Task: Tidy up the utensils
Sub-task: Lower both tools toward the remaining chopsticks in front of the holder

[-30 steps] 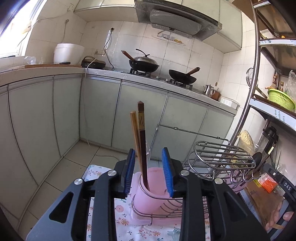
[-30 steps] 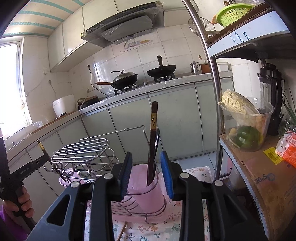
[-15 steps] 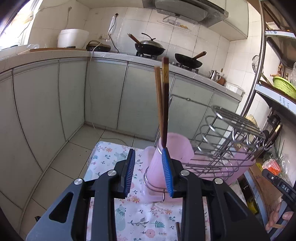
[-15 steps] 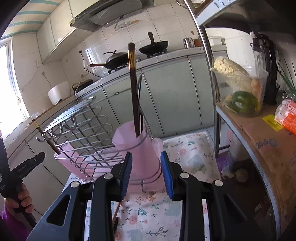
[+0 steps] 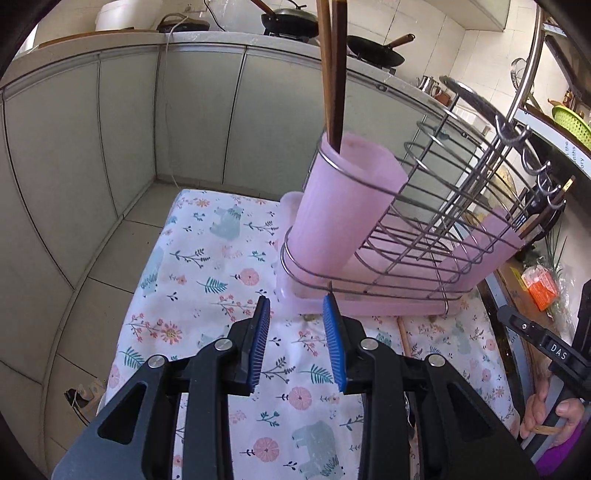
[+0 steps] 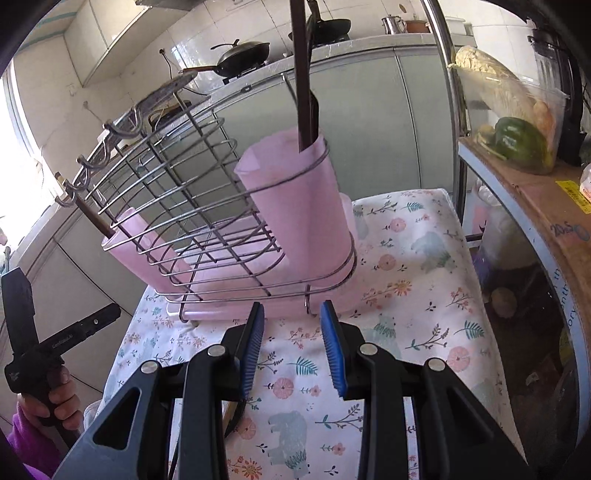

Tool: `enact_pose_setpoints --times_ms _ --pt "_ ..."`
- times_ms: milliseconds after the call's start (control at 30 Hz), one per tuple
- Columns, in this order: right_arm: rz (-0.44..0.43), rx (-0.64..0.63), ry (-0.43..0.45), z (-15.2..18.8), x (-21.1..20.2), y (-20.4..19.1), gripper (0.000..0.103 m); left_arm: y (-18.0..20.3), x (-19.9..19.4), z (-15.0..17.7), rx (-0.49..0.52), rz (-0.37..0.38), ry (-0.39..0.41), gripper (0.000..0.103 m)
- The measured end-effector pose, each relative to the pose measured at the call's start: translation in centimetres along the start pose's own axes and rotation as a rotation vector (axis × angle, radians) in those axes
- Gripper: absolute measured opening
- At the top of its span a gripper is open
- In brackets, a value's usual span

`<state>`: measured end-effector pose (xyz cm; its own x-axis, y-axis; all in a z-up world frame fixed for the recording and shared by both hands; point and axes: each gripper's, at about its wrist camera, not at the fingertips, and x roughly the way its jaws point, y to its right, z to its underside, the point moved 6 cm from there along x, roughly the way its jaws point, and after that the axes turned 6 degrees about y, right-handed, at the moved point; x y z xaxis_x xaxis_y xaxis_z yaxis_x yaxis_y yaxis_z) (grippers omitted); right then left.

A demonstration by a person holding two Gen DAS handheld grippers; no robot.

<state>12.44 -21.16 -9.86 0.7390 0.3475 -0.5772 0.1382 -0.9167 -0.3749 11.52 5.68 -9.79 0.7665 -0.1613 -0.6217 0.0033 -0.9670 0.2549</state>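
Observation:
A wire utensil rack [image 5: 424, 236] [image 6: 192, 206] stands on a floral cloth [image 5: 207, 280] [image 6: 406, 258], with a pink cup at each end. In the left wrist view the near pink cup [image 5: 343, 206] holds two upright chopsticks [image 5: 332, 74]. In the right wrist view the near pink cup [image 6: 299, 206] holds a dark chopstick and a dark utensil [image 6: 304, 81]. My left gripper [image 5: 297, 343] is open and empty just in front of the rack base. My right gripper [image 6: 291, 343] is open and empty at the rack's other end. Loose sticks lie on the cloth [image 5: 404, 338] [image 6: 232, 413].
Kitchen cabinets and a counter with woks [image 5: 291, 22] stand behind. A metal shelf post [image 6: 447, 96] and a shelf with a bin of vegetables [image 6: 513, 122] stand at the right of the right wrist view. Tiled floor [image 5: 122, 243] lies left of the cloth.
Both grippers have risen and tilted down, so the rack and floral cloth now fill the views from above. Both stay open and empty.

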Motion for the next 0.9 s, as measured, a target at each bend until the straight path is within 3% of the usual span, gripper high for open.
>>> enact_pose_setpoints --times_ms 300,533,667,800,900 --pt "-0.017 0.003 -0.090 1.6 1.4 -0.5 0.031 0.8 1.3 1.6 0.014 0.043 -0.112 0.030" --pt "-0.093 0.092 -0.184 2.7 2.6 -0.3 0.031 1.4 2.1 2.8 0.003 0.096 -0.215 0.029" --pt "-0.140 0.140 -0.226 3.4 3.1 -0.4 0.029 2.4 3.2 3.9 -0.038 0.171 -0.318 0.029" --pt "-0.155 0.162 -0.251 4.0 3.5 -0.5 0.029 3.7 4.2 5.1 -0.042 0.196 -0.398 0.029" --pt "-0.153 0.159 -0.263 4.3 3.7 -0.7 0.029 4.4 5.3 5.7 -0.036 0.177 -0.450 0.018"
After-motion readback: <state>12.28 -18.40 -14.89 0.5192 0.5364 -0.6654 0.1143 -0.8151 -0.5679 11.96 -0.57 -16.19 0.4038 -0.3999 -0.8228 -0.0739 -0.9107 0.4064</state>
